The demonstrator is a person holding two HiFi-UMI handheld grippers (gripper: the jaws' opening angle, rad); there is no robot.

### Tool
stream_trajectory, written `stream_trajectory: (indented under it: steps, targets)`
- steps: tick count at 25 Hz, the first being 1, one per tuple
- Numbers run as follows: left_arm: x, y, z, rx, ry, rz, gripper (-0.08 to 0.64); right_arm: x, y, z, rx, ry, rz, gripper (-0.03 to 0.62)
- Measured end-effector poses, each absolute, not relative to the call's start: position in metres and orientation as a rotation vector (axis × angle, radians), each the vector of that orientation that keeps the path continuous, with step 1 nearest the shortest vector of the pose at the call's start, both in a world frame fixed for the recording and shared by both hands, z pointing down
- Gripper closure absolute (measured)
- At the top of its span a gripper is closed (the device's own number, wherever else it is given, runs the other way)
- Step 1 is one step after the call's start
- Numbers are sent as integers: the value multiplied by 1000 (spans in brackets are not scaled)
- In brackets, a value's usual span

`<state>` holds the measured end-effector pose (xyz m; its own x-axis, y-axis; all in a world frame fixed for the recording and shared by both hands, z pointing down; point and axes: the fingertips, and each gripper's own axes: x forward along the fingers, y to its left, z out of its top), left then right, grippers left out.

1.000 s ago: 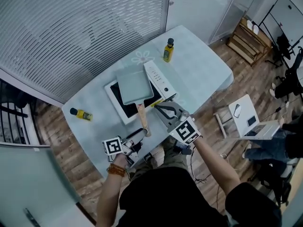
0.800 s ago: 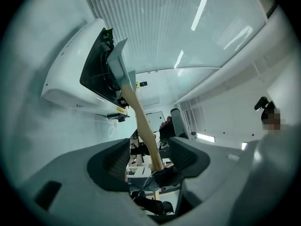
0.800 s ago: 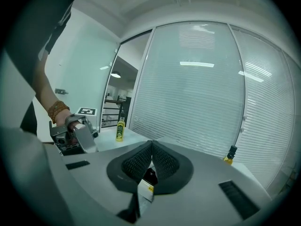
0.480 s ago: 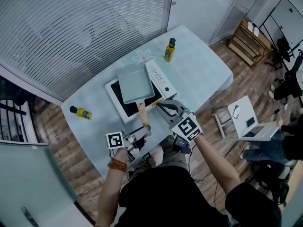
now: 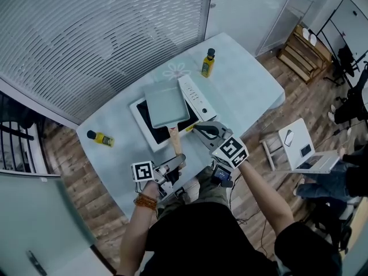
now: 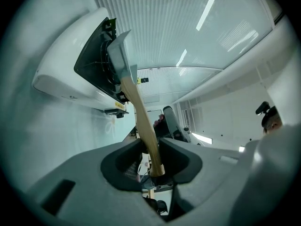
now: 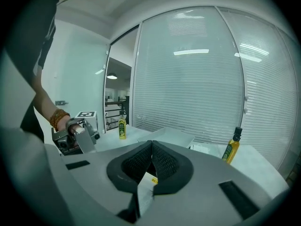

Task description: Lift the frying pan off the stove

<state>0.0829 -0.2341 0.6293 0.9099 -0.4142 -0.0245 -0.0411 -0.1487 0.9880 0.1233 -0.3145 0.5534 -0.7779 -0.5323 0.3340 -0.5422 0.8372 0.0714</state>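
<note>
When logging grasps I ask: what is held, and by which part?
The left tongs, just closing, grip the frying pan by the end of its wooden handle; right tongs hold nothing.

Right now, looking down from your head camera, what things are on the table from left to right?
Lying yellow bottle → frying pan → upright yellow bottle. The stove lies under the pan, so it has no clear place in the line.
</note>
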Motion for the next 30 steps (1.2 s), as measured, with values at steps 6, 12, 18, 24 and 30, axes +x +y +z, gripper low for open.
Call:
stream_trajectory:
  steps: [6,12,18,24,30]
  targets:
    - [85,-234,627,1695,-348,-332,440,123,-315,574,709,-2709,386,562]
    - [85,-234,627,1682,-350,-342,442,112,-312,598,571,-2702,755,484]
    - [84,-234,625,1687,-345,-362,443,95,-301,614,332,-2637,1262,377]
    - [84,-234,627,1682,-347,-370,446,82,-306,624,257,-2582,1531,356]
    - [86,-235,627,1688,-338,-374,448,70,-311,625,133,-2566,1714,336]
